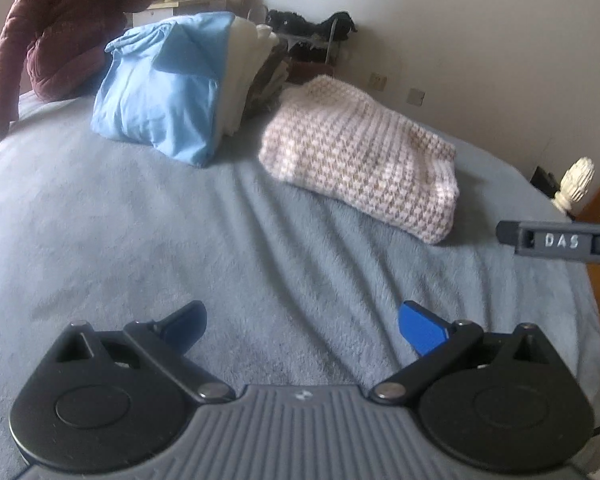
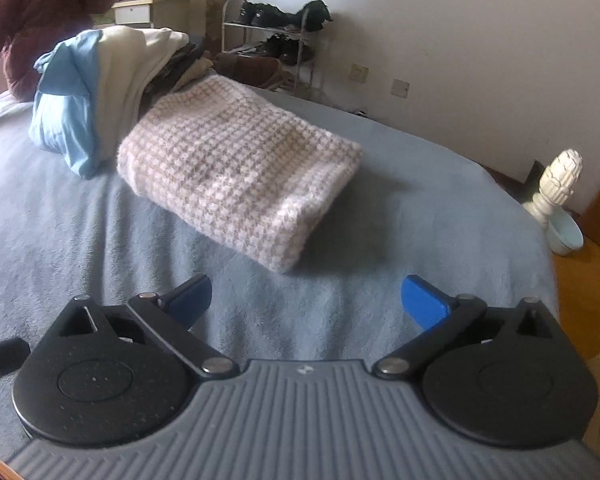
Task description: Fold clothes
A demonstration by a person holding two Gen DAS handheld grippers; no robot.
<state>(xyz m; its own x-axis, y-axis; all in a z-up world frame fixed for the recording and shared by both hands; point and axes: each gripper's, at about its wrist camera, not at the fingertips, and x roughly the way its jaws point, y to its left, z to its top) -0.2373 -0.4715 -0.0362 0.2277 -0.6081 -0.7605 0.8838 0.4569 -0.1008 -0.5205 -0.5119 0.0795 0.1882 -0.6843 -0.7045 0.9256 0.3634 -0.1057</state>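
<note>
- The left gripper (image 1: 302,326) hangs over the soft grey-blue bed blanket (image 1: 140,240). Its two blue-tipped fingers (image 1: 422,330) are wide apart, with only blanket showing between them.
- The right gripper (image 2: 306,302) hangs over the same blanket (image 2: 80,240). Its blue-tipped fingers (image 2: 424,300) are wide apart too and hold nothing.
- The task's thing is the folded pink-and-brown checked knit sweater (image 2: 236,168). It lies flat on the blanket, up ahead of both grippers, and neither one touches it.
- From the left camera the checked sweater (image 1: 360,156) sits to the right of the middle. It is nearer to the right gripper than to the left one.
- Behind the sweater is a leaning pile of folded clothes (image 1: 236,76). A light blue shirt (image 1: 160,88) is at the front of the pile, a cream-white piece comes next, and darker pieces are at the back.
- A dark red puffy jacket (image 1: 64,28) is on the far left of the bed, with one sleeve reaching down to the blanket.
- By the white wall stands a metal shoe rack (image 2: 268,40) with dark shoes on it.
- A white carved bedpost knob (image 2: 556,184) sticks up at the right corner of the bed, and a pale blue bowl (image 2: 566,236) sits on the wooden floor beside it.
- In the left camera, a dark grey part of the other tool (image 1: 560,240) with white letters on it pokes in at the right edge.
</note>
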